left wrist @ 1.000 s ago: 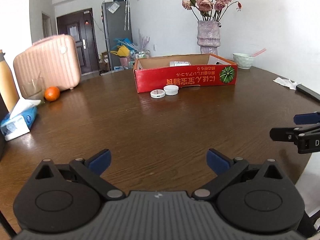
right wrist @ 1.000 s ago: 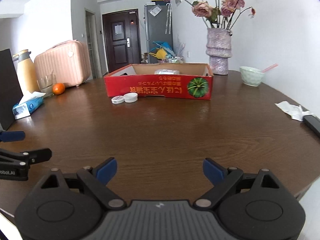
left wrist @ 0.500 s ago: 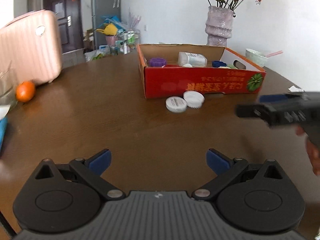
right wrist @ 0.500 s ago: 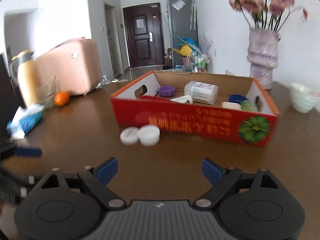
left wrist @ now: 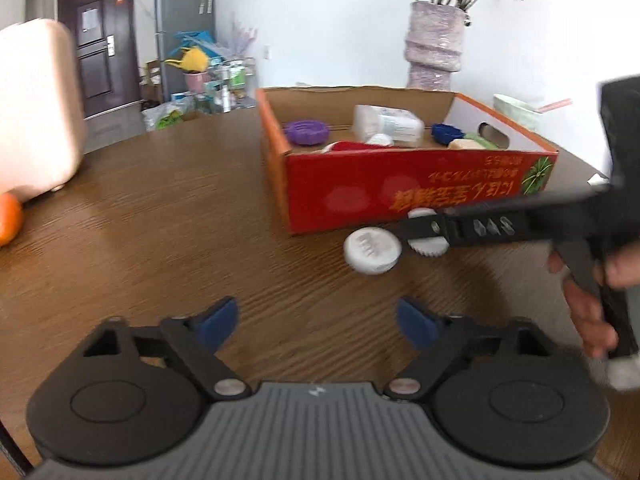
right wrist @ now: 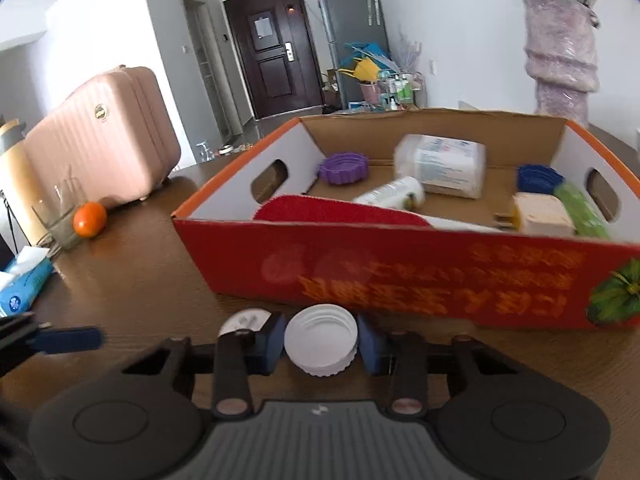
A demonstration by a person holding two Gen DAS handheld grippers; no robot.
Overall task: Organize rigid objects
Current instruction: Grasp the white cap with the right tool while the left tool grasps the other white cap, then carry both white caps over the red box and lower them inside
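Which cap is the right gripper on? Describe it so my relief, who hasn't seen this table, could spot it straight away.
Find the red cardboard box on the brown table. Two white caps lie just in front of its long printed side. It is the ridged white cap, hollow side up, between the right gripper pads; its neighbour, the flat white cap, has a closed top.

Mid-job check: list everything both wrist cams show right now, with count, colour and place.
cardboard box: 1, red, on table
white caps: 2; ridged cap between right fingers, flat cap beside it
purple lid: 1, in box
blue lid: 1, in box
clear packet: 1, in box
suitcase: 1, pink, table's far left
orange: 1, by suitcase
vase: 1, lilac, behind box
left gripper: open, empty
right gripper: closed around ridged cap
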